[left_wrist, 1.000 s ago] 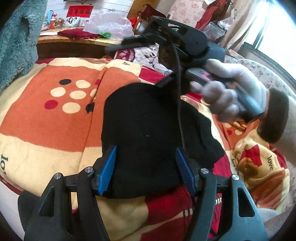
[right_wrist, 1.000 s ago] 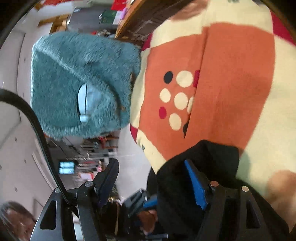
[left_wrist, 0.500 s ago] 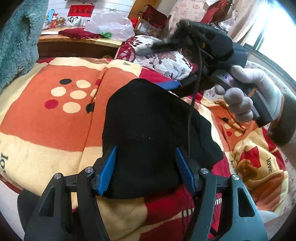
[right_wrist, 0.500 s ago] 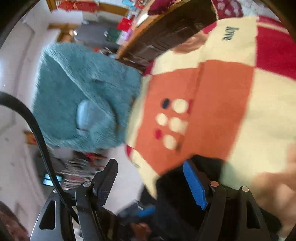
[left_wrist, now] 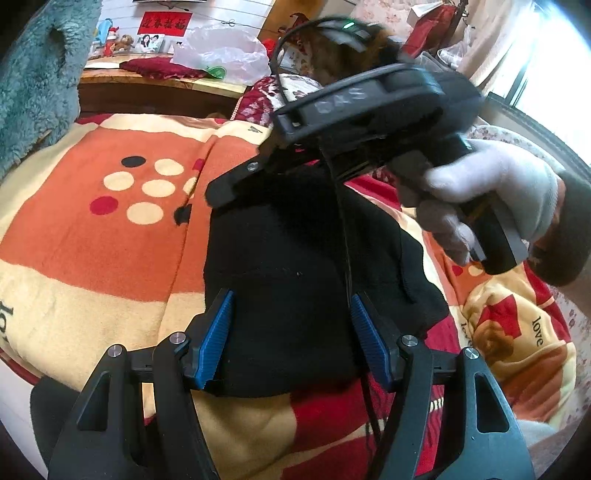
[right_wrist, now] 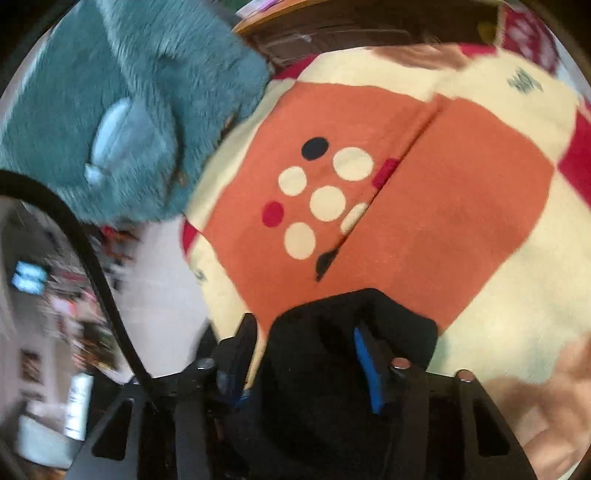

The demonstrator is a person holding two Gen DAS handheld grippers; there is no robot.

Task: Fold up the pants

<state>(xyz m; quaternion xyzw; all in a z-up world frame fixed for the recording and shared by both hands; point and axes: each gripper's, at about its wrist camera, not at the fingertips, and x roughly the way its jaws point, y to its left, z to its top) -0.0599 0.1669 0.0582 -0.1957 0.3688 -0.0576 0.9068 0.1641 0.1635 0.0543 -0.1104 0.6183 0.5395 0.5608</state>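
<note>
- The left claw (left_wrist: 291, 341) points down at the near edge of the pants (left_wrist: 295, 266), a black folded bundle lying on the blanket (left_wrist: 110, 258) of the bed; its blue pads (left_wrist: 218, 332) stand wide at 8 and 4 o'clock of that edge, released, and I cannot tell whether they touch the cloth.
- The right claw (right_wrist: 306, 363) is held by a hand (left_wrist: 491, 192) in a white glove at 2 o'clock in the left view, tilted steeply down over the far end of the pants.
- In the right view, its jaws have just been closing, with black cloth bunched between them; the blue pad (right_wrist: 364, 363) at 4 o'clock lies against the fold, but blur hides the other pad, so I cannot tell if the cloth is clenched.
- Writing: "love" (left_wrist: 537, 330) on the blanket at 4 o'clock in the left view; raised letters on the right claw's body are too blurred to read; a red banner (left_wrist: 166, 22) at 11 o'clock bears gold characters.
- A teal fleece (right_wrist: 122, 99) fills 10 o'clock in the right view.
- Against a second ago, the right claw has rolled and sits nearer the left camera, its jaws narrower; the left claw and the pants' near edge are unchanged.
</note>
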